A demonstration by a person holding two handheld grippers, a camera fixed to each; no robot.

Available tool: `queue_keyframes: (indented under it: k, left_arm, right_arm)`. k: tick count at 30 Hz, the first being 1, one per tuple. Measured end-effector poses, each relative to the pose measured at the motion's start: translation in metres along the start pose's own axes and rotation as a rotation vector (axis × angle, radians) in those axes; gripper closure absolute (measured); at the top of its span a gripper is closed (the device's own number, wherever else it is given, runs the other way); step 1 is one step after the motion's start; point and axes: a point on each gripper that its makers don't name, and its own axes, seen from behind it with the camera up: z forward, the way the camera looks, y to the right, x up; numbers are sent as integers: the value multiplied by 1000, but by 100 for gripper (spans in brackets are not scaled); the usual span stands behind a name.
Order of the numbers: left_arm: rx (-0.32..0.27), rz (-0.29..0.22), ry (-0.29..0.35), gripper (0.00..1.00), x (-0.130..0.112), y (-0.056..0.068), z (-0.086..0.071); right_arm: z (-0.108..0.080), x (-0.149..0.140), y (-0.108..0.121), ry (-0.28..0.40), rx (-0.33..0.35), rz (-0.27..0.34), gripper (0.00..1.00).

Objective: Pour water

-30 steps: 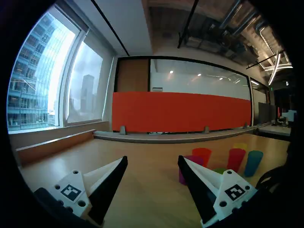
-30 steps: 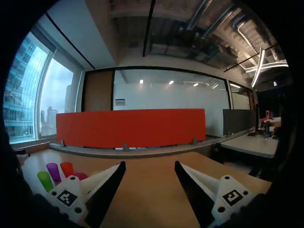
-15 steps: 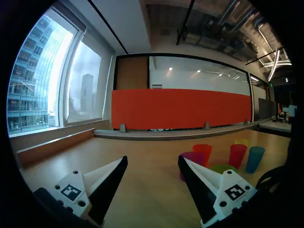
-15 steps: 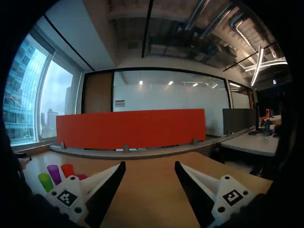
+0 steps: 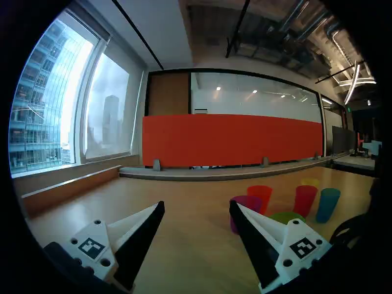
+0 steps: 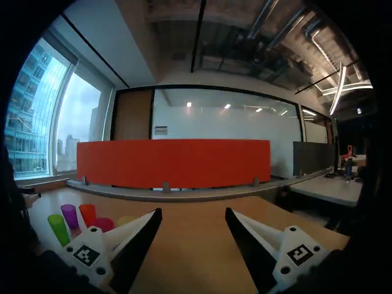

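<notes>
Several coloured plastic cups stand on a wooden table (image 5: 196, 235). In the left gripper view they sit right of centre: a purple cup (image 5: 242, 208), an orange cup (image 5: 260, 196), a red cup (image 5: 305, 200), a teal cup (image 5: 327, 204), a yellow cup (image 5: 309, 182) and a green rim (image 5: 286, 216) behind the right finger. My left gripper (image 5: 196, 215) is open and holds nothing. In the right gripper view, a green cup (image 6: 59, 229), a purple cup (image 6: 70, 216), an orange cup (image 6: 88, 214) and a magenta cup (image 6: 104, 224) stand at the lower left. My right gripper (image 6: 192, 220) is open and holds nothing.
An orange divider panel (image 5: 230, 139) runs along the table's far edge, with a glass wall behind it. Large windows (image 5: 49, 108) fill the left side. Another desk (image 6: 326, 188) with small items stands to the right in the right gripper view.
Both views have shifted slightly. In the left gripper view more of the cups shows above the right finger. In the right gripper view the cups sit a little farther right. Both grippers stay open.
</notes>
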Motion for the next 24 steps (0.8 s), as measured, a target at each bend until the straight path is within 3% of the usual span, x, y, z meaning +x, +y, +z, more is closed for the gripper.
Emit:
queue_keyframes:
  k: [8,17,24]
  left_arm:
    - [0,0,0,1,0,0,1]
    - [0,0,0,1,0,0,1]
    - [0,1,0,1,0,0,1]
  right_arm:
    - [14,-12,-8,13,33,-31,0]
    - [27,-25,-15,34,45,-27,0]
    - [32,-40,-19,10,51,-10,0]
